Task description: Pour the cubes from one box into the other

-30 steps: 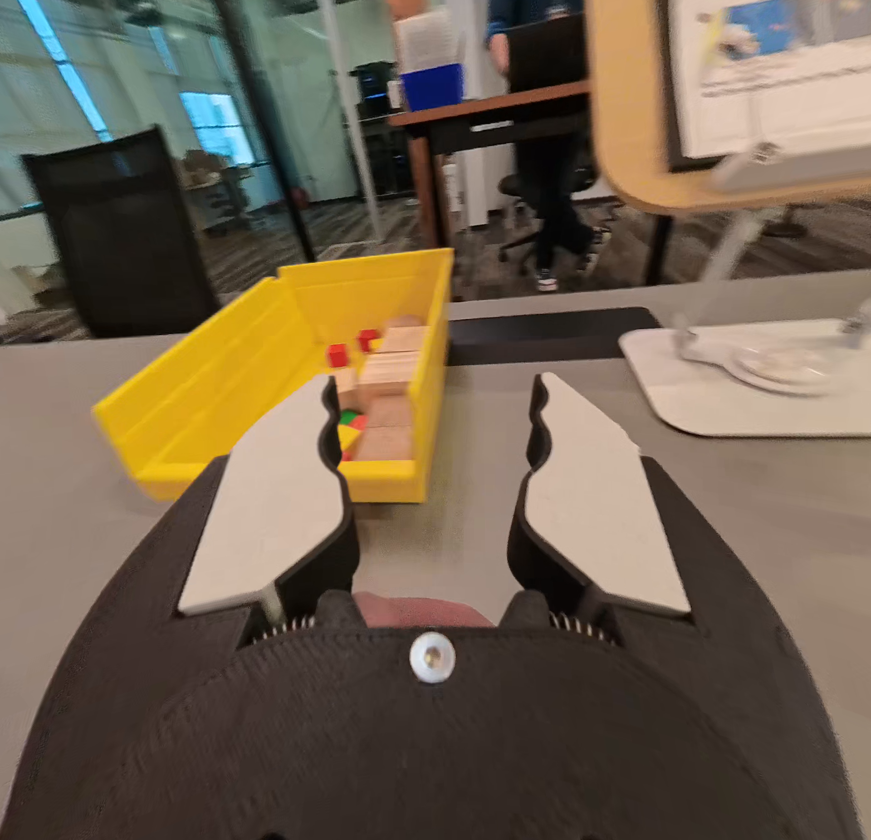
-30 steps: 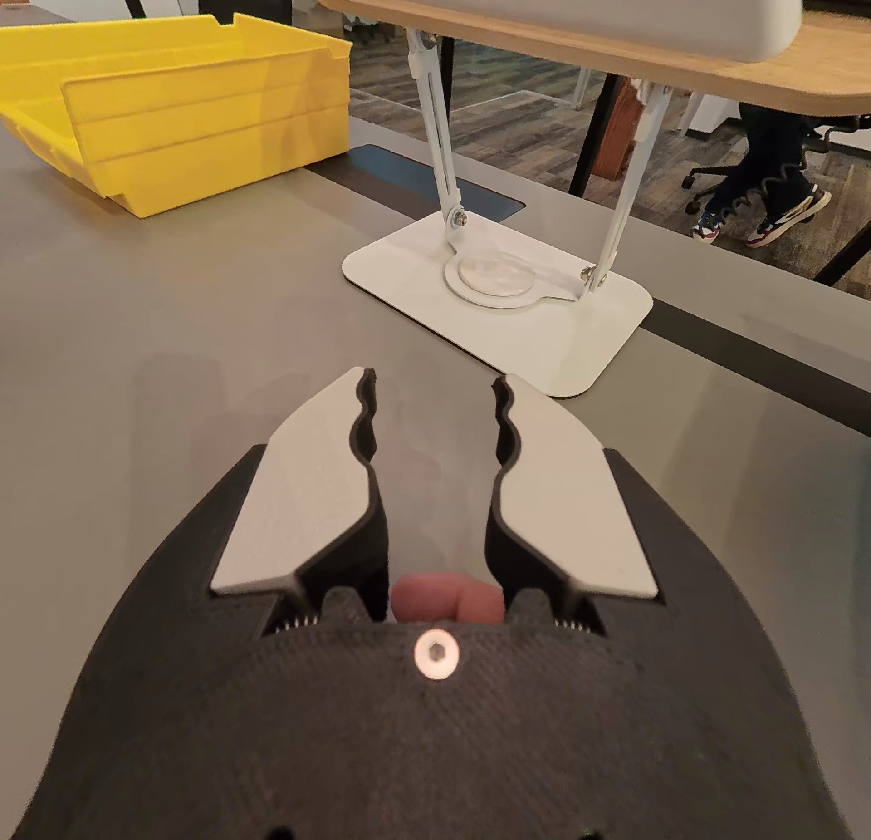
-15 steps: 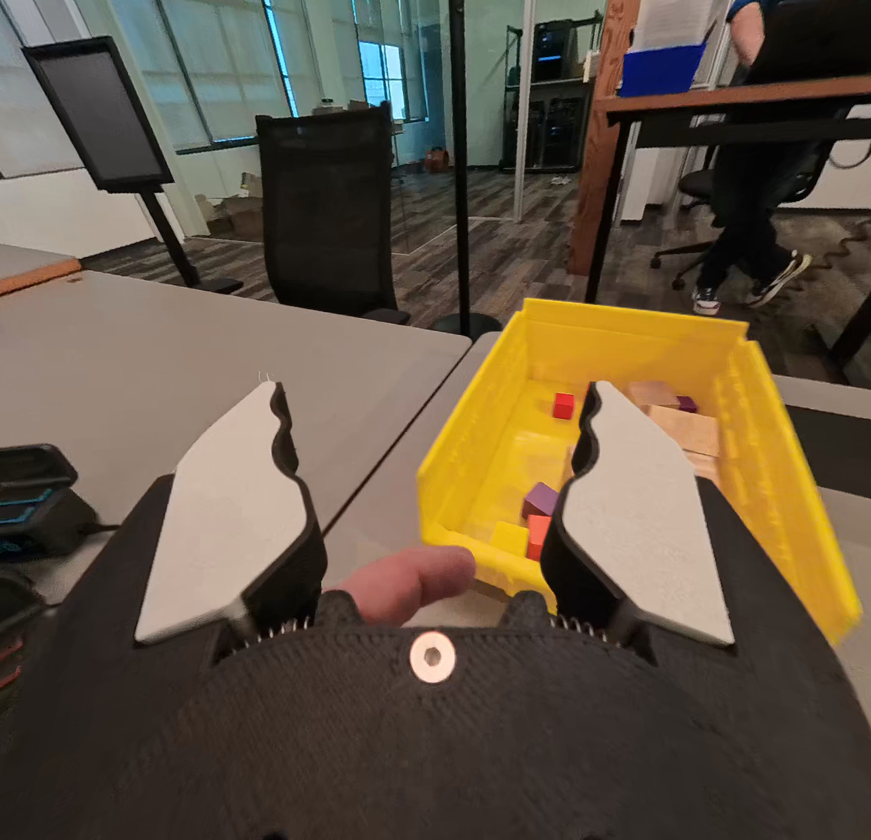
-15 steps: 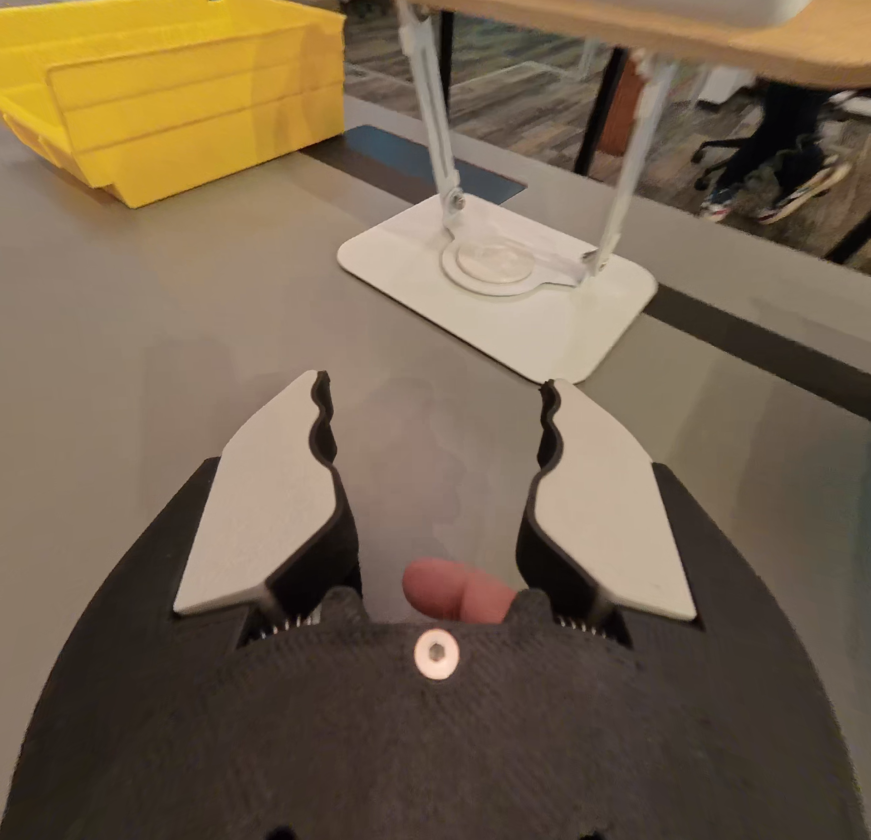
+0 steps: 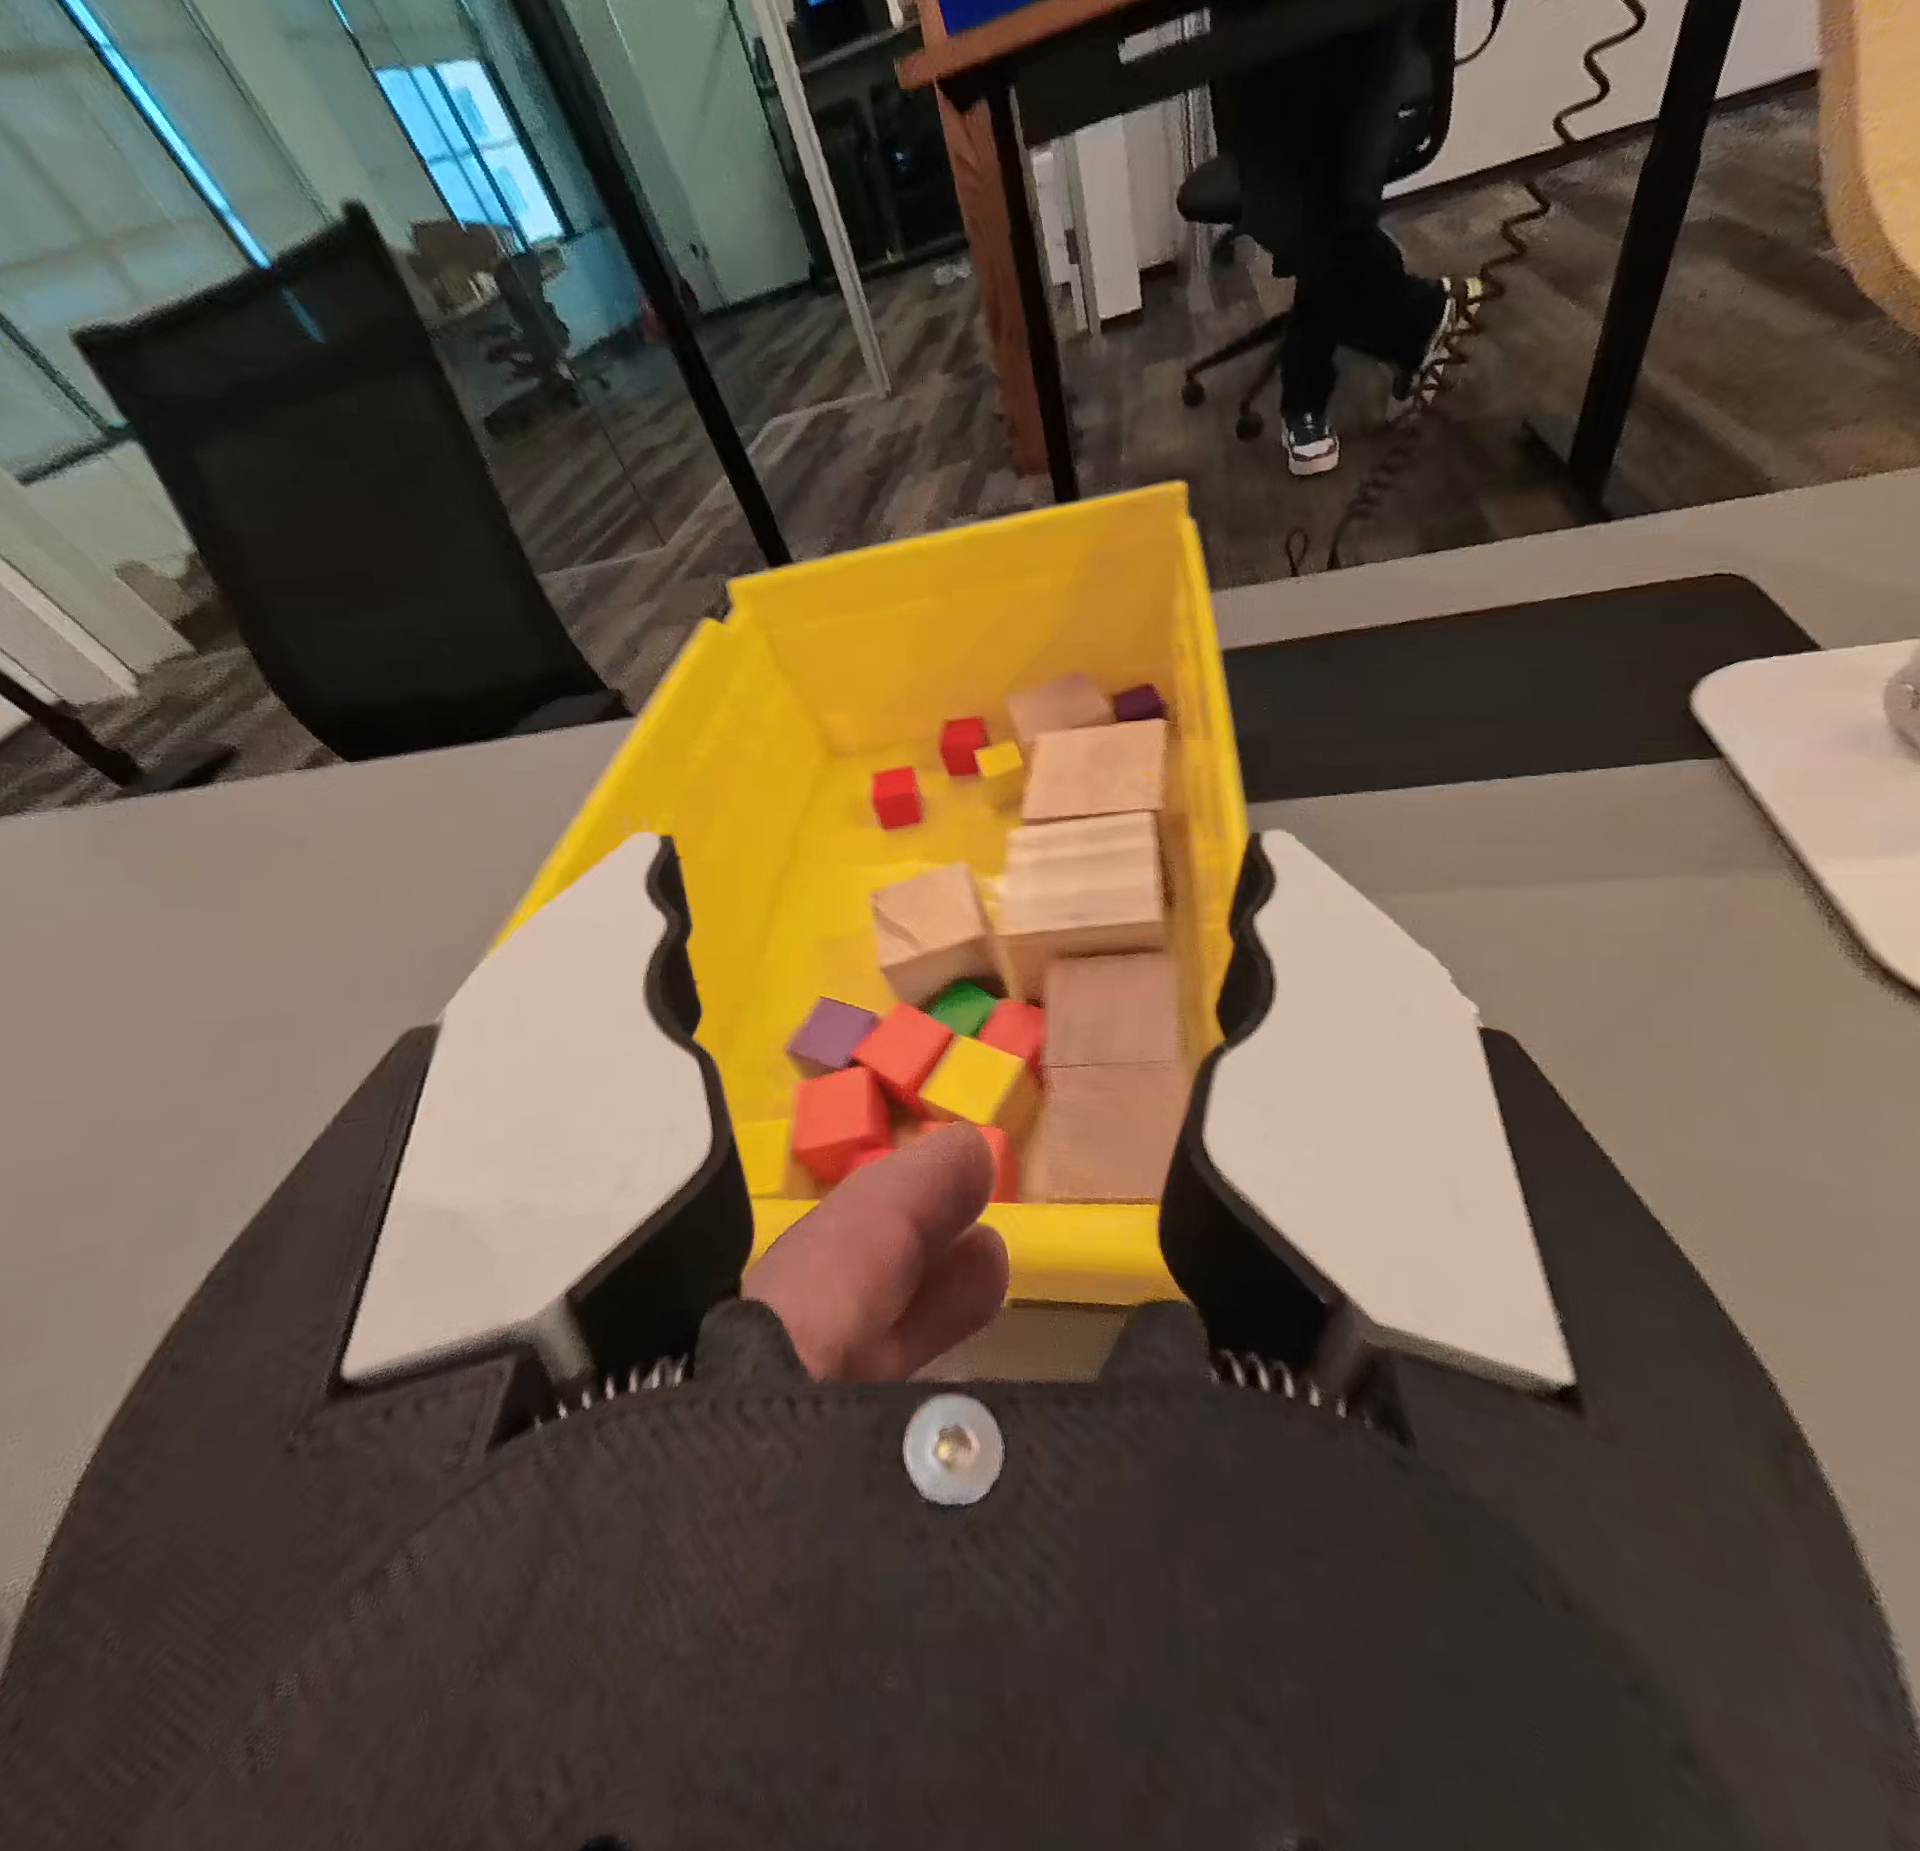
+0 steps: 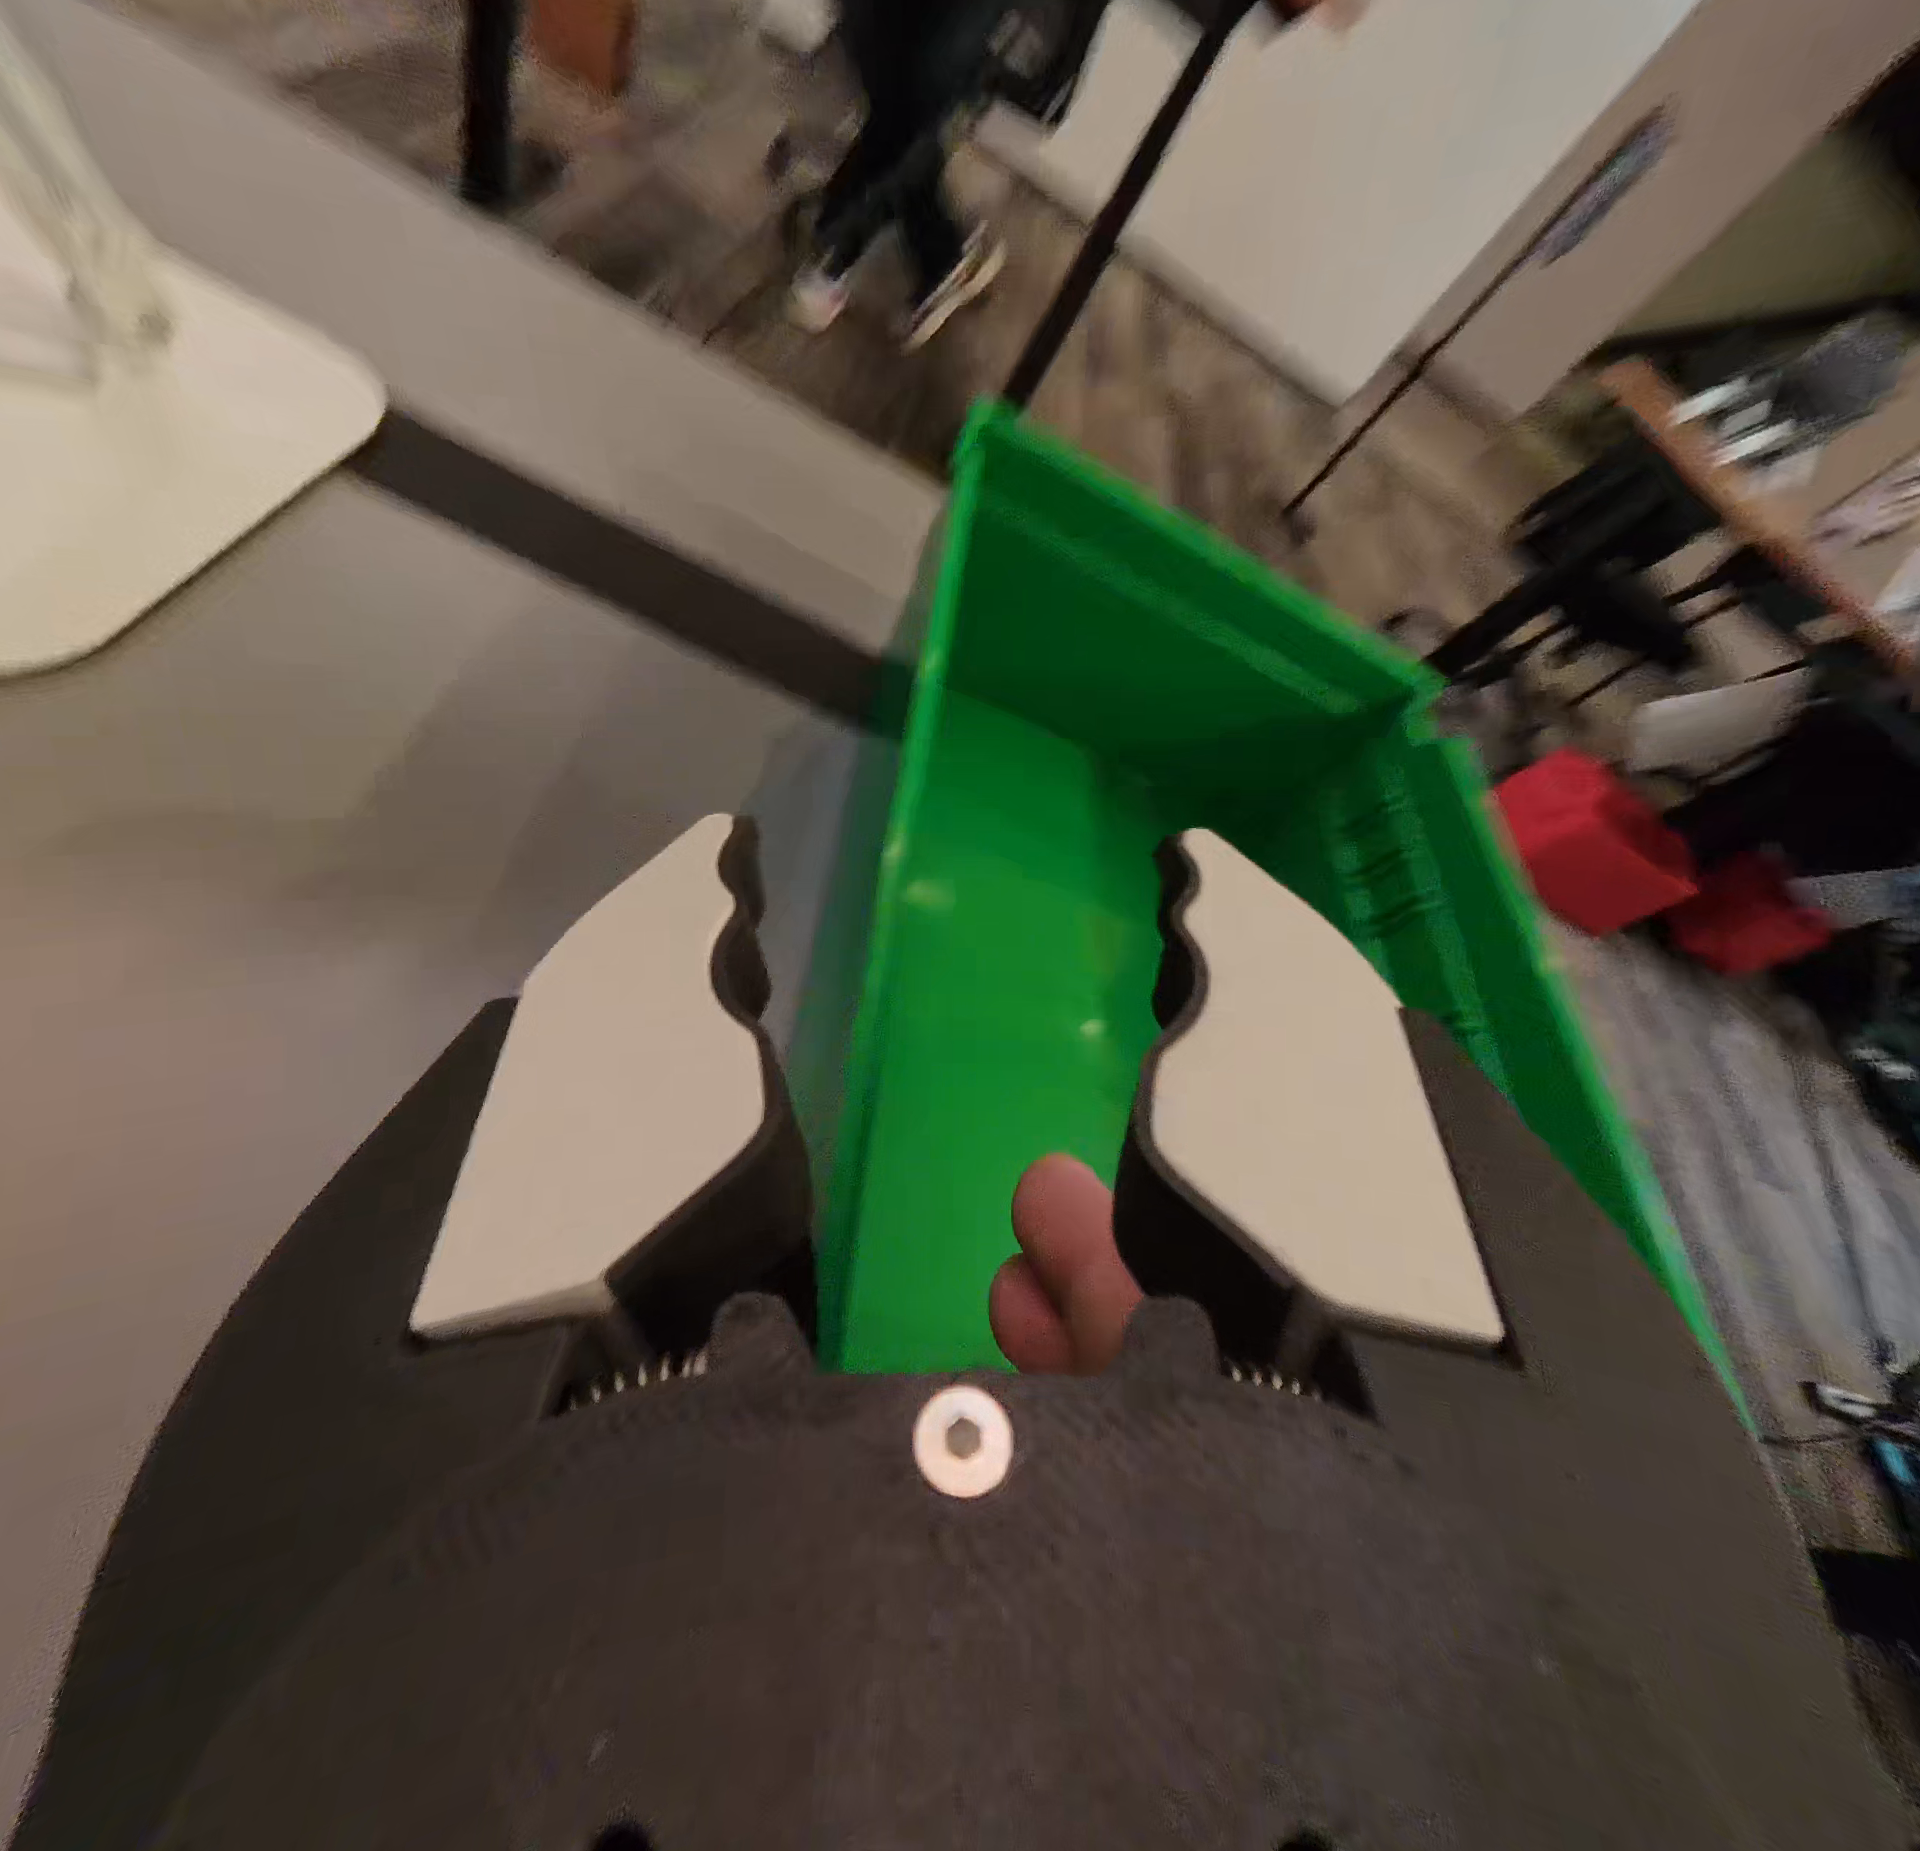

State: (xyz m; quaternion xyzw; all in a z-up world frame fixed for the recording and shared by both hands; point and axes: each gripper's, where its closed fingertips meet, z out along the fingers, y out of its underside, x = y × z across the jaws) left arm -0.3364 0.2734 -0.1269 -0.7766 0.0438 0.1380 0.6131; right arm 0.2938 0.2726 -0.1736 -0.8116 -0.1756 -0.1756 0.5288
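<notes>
Only the left wrist view shows the yellow box (image 5: 1195, 648) on the grey bench (image 5: 260, 918), holding wooden blocks (image 5: 1086, 882) and small coloured cubes (image 5: 899, 1063), framed by the spread left tongs (image 5: 961, 918). Only the right wrist view shows the empty green box (image 6: 997, 970), its left wall between the spread right tongs (image 6: 961, 892).

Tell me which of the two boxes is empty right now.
The green box ahead of the right gripper: its floor shows bare. The yellow box, ahead of the left gripper, holds coloured and plain wooden cubes.
</notes>
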